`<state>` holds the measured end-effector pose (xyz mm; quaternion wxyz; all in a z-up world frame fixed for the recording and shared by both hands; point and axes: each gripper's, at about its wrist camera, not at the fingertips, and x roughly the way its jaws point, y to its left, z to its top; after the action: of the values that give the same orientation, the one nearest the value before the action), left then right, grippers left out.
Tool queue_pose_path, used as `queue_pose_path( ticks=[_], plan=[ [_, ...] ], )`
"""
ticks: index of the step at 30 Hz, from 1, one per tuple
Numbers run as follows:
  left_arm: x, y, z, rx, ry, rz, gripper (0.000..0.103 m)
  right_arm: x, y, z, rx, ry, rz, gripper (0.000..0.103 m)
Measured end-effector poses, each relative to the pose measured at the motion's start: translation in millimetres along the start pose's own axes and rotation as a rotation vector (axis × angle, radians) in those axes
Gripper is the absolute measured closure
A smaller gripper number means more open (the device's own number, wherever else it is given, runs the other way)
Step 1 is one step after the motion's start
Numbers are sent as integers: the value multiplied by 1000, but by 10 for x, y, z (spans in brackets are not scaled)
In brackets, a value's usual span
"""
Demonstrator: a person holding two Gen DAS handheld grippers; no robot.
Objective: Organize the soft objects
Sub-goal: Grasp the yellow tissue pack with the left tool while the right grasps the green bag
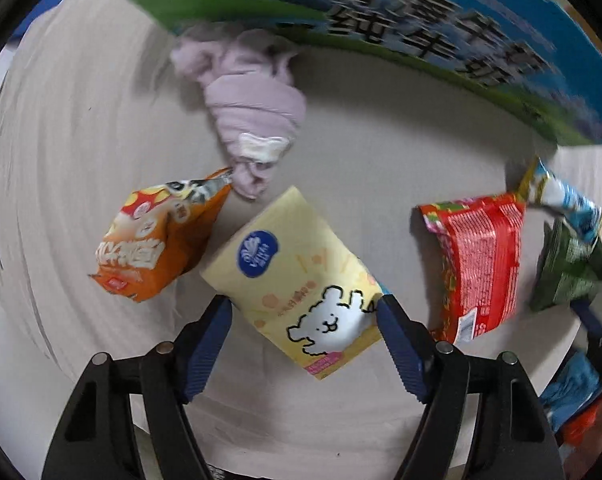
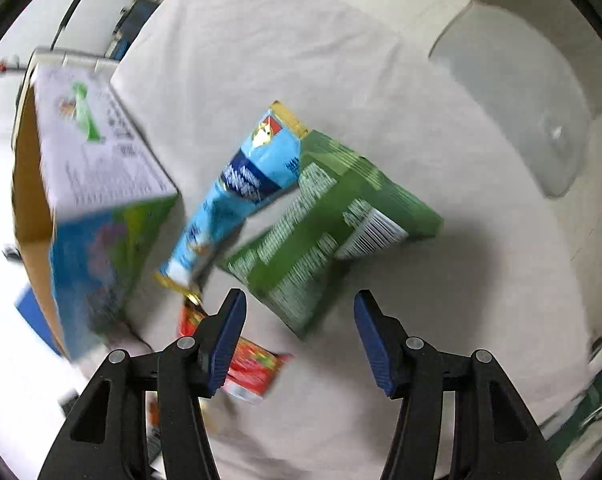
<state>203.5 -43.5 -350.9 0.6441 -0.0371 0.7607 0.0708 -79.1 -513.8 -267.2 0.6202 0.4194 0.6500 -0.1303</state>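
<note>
In the left wrist view my left gripper [image 1: 303,312] is open, its blue pads on either side of a yellow tissue pack [image 1: 297,272] with a white dog drawing; I cannot tell if they touch it. An orange snack bag [image 1: 157,240] lies to its left, a knotted lilac cloth [image 1: 257,120] behind, a red snack bag [image 1: 477,264] to the right. In the right wrist view my right gripper [image 2: 299,320] is open and empty just in front of a green snack bag [image 2: 321,232]. A light blue snack bag [image 2: 237,196] leans beside it. The red bag [image 2: 249,364] lies by the left finger.
A blue and green milk carton box [image 1: 401,12] stands at the back of the white cloth-covered table [image 1: 81,120]; in the right wrist view the box [image 2: 93,184] is open at the left. A clear plastic dome [image 2: 533,112] sits at the far right.
</note>
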Motion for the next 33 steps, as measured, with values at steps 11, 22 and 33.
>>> queue_pose_path(
  ticks=[11, 22, 33],
  plan=[
    [-90, 206, 7, -134, 69, -158, 27, 314, 187, 13, -319, 146, -215, 59],
    [121, 574, -184, -422, 130, -342, 25, 235, 171, -149, -370, 101, -206, 8],
    [-6, -199, -201, -91, -1, -140, 31, 582, 352, -254, -439, 100, -324, 45]
  ],
)
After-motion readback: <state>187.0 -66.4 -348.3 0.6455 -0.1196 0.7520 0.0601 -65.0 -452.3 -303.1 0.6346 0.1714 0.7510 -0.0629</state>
